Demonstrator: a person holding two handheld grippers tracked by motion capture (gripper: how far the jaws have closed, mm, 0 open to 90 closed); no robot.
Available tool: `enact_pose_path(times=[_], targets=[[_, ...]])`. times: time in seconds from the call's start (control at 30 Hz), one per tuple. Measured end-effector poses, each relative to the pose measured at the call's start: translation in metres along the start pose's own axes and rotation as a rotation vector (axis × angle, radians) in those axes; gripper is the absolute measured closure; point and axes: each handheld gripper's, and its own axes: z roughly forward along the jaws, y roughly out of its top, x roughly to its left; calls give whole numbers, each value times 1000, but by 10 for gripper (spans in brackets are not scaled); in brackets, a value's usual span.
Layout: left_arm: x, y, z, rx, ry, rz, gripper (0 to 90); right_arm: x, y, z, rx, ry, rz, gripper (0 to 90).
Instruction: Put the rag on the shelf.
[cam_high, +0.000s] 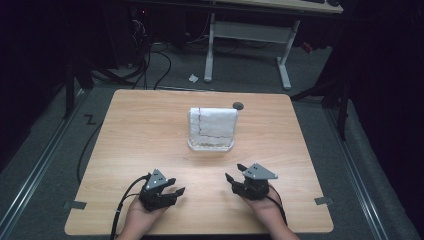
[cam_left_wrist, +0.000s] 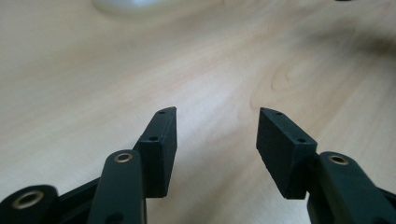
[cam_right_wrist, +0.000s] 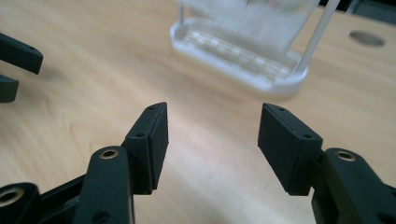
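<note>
A white towel (cam_high: 213, 122) with a thin red stripe hangs over a white rack (cam_high: 211, 146) in the middle of the wooden table (cam_high: 140, 130). My left gripper (cam_high: 176, 185) rests low over the table's near side, left of centre. It is open with bare wood between its jaws (cam_left_wrist: 217, 112). My right gripper (cam_high: 234, 171) sits a little to the right of it, also open and holding nothing (cam_right_wrist: 212, 106). In the right gripper view the rack (cam_right_wrist: 243, 65) and towel (cam_right_wrist: 247, 18) stand just ahead, and the left gripper (cam_right_wrist: 21, 70) shows at the left edge.
A round dark hole (cam_high: 238, 105) sits in the tabletop behind the rack. A white desk frame (cam_high: 285, 60) and cables (cam_high: 150, 65) lie on the grey floor beyond the table. Both of the person's hands come in at the table's near edge.
</note>
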Motion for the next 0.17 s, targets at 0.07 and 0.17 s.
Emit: enact_pose_path(times=[0.07, 0.17], targets=[[-1, 2, 0, -16, 8, 10, 474, 2, -6, -1, 26, 12, 1, 435], [0, 3, 2, -26, 2, -7, 471, 0, -6, -5, 21, 22, 12, 430]])
